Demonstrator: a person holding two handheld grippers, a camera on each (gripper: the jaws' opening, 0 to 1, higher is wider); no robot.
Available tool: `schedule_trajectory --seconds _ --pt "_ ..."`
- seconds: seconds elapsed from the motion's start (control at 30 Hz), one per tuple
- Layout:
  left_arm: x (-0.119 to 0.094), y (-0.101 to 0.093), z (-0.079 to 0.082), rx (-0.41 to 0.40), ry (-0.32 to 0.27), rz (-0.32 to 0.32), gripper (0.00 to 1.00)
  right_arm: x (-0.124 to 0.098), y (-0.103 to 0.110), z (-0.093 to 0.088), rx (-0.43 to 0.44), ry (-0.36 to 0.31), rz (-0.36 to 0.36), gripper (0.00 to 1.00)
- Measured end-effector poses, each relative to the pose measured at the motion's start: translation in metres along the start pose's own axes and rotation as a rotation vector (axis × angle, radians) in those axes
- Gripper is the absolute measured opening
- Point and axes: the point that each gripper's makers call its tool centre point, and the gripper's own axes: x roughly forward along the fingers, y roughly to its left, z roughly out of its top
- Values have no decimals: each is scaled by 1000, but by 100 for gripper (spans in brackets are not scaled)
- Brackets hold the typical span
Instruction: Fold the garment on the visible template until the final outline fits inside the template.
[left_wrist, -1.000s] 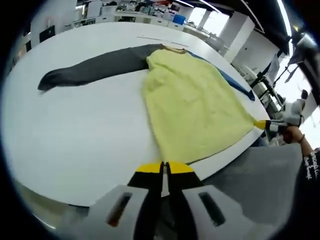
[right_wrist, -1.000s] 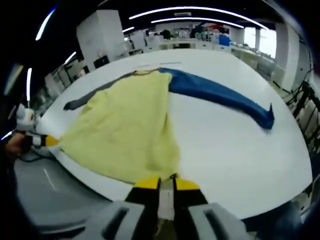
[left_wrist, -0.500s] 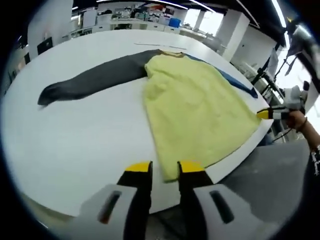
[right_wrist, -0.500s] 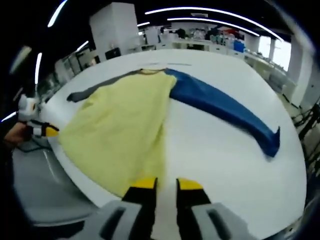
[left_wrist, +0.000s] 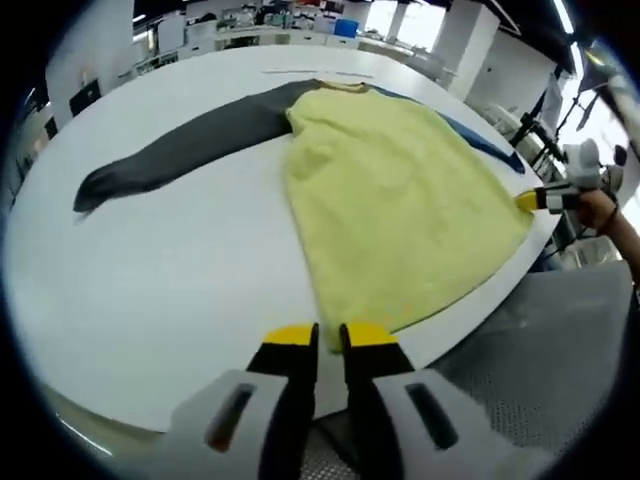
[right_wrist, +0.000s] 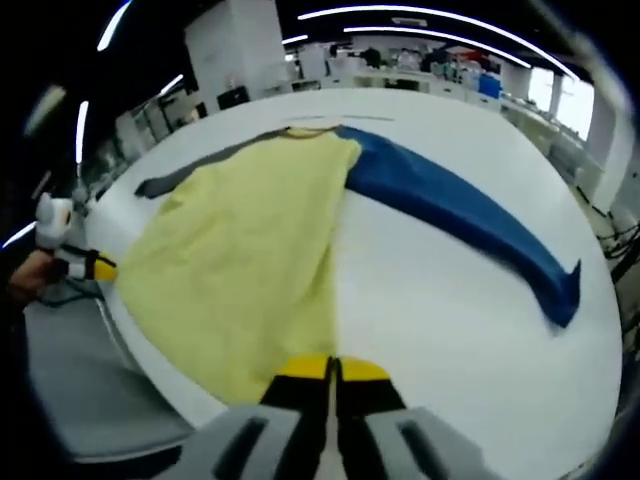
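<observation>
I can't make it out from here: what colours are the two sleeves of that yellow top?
One sleeve is dark grey, the other sleeve blue, clearest in the right gripper view.

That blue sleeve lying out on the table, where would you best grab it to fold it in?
Probably at its far cuff end. The blue sleeve lies flat and straight, away from the yellow body, so the right tool could come in from the table's open side and carry the tip across.

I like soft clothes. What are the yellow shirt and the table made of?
The yellow shirt looks like soft, fuzzy cloth, maybe fleece or knit: its surface is matte and slightly nubby. The table looks hard and smooth, perhaps laminate or painted board, plain white with a faint sheen.
</observation>
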Motion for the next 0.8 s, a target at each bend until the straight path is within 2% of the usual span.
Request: schedule_trajectory --seconds 0.07,0.3,0.37,0.7,0.8 --pt "-1 -4 0 -9 7 -9 1 -3 0 -3 -1 5 -5 0" --pt "-3 -2 -2 -27 11 -9 0 -10 -4 -9 34 -2 -28 0" --pt "-4 0 -4 -31 17 -9 0 -13 -2 -16 53 -1 -29 0" --pt "-7 -4 -8 -32 29 -24 0 -10 -4 -15 55 9 -31 0" --pt "-10 -4 -2 -4 -10 -30 8 -13 -5 -8 22 -10 -26 0"
